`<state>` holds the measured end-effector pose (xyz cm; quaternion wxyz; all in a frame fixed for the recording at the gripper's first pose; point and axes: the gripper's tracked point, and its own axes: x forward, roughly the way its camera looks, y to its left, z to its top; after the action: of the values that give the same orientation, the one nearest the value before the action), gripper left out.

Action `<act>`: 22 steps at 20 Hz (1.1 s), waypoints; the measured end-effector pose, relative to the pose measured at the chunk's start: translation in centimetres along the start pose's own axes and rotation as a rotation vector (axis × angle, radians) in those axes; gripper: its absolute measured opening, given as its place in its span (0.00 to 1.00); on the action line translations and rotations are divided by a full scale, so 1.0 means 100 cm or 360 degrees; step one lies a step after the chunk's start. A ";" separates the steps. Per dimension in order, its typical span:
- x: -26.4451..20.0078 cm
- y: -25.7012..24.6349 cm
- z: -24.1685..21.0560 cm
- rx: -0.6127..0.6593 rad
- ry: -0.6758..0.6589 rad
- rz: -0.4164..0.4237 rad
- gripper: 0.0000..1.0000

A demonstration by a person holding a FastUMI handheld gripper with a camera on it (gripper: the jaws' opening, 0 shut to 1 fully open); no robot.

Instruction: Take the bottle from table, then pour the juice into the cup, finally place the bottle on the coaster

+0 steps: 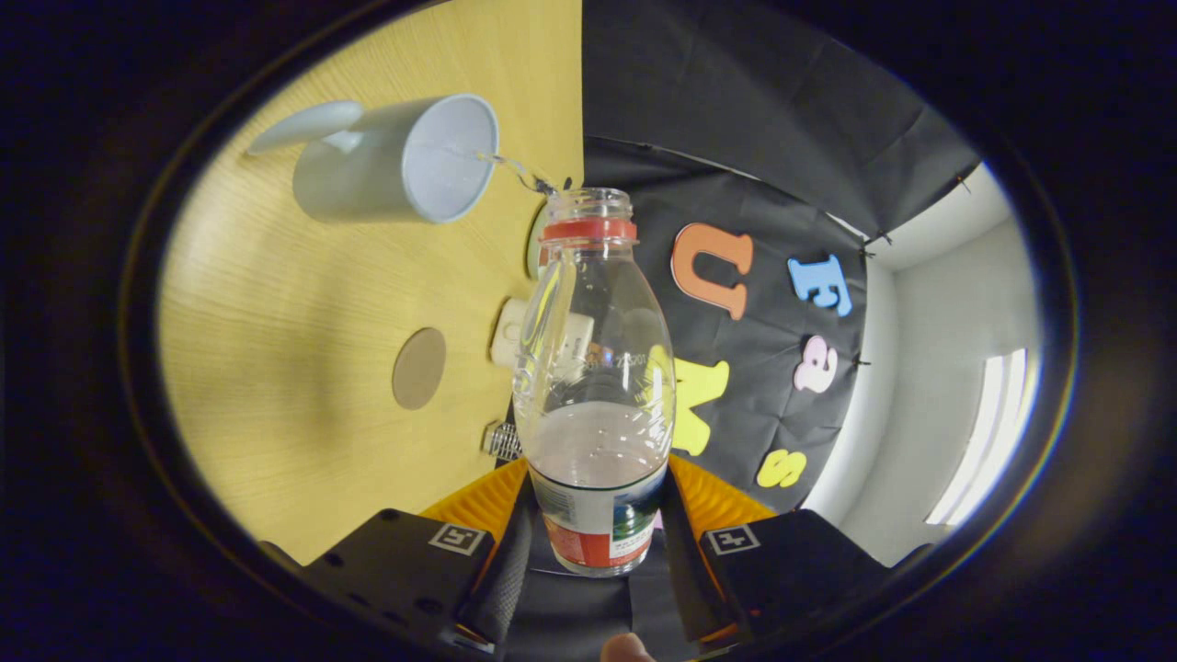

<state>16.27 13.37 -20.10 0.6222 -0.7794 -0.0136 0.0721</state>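
Observation:
My gripper (596, 542) is shut on the clear plastic bottle (593, 368), both fingers pressing its labelled lower part. The bottle is uncapped, has a red neck ring and is tipped over on its side relative to the table, so the whole view is rolled. A thin stream of liquid (515, 167) runs from its mouth into the white cup (405, 161) standing on the wooden table (276, 322). A little pale liquid remains in the bottle. The round brown coaster (419, 368) lies on the table between the cup and my fingers.
A white oval lid or spoon-like piece (308, 124) lies beside the cup. A small white box (529, 336) and a small ribbed metal object (503, 441) sit near the table's edge behind the bottle. The booth's black cloth wall rises just past that edge.

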 end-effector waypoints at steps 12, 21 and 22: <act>0.000 -0.008 0.003 -0.0083 -0.0018 -0.0016 0.72; 0.003 -0.020 0.003 -0.0138 -0.0024 -0.0027 0.72; 0.004 -0.020 0.003 -0.0143 -0.0026 -0.0029 0.72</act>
<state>16.79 14.17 -18.24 0.5870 -0.8059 -0.0288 0.0721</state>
